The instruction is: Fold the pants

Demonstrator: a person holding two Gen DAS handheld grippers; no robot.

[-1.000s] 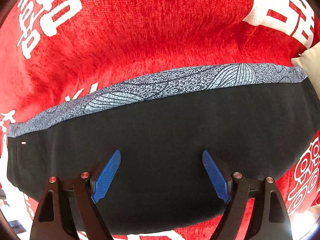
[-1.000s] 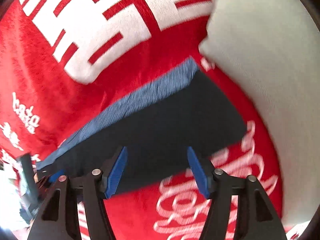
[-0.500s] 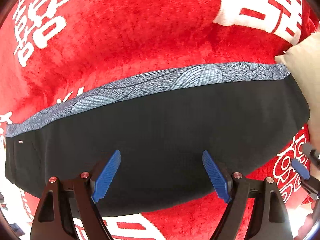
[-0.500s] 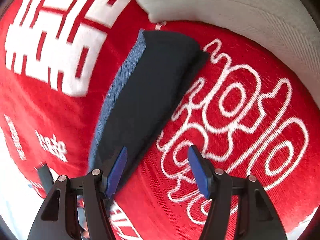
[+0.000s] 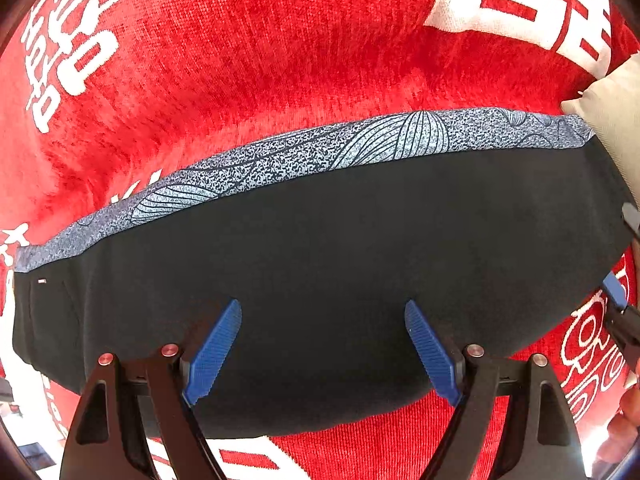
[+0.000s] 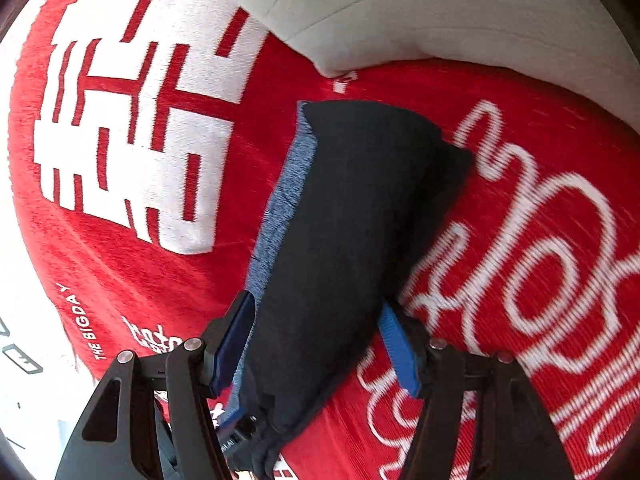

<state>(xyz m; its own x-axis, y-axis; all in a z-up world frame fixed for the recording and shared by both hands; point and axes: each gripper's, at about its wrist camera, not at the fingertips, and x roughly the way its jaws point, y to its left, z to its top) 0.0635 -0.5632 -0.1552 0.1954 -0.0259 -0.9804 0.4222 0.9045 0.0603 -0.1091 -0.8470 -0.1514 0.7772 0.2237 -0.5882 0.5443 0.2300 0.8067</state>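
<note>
Black pants [image 5: 340,272] lie folded lengthwise on red blanket [image 5: 280,60]; my left gripper [image 5: 324,352] hovers wide, right gripper [image 6: 316,344] straddles one end unclamped, I judge crosswise fold next

Red blanket [image 5: 280,60] bears folded pants [image 5: 320,260], pillow [image 6: 440,12].

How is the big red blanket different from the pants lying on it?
The blanket is bright red with white writing; the pants are plain black with one speckled blue-grey strip along an edge. The blanket is fuzzy and spreads out past the picture; the pants look smooth and lie as a narrow folded band on top of it. Both are soft cloth, lying flat.
</note>
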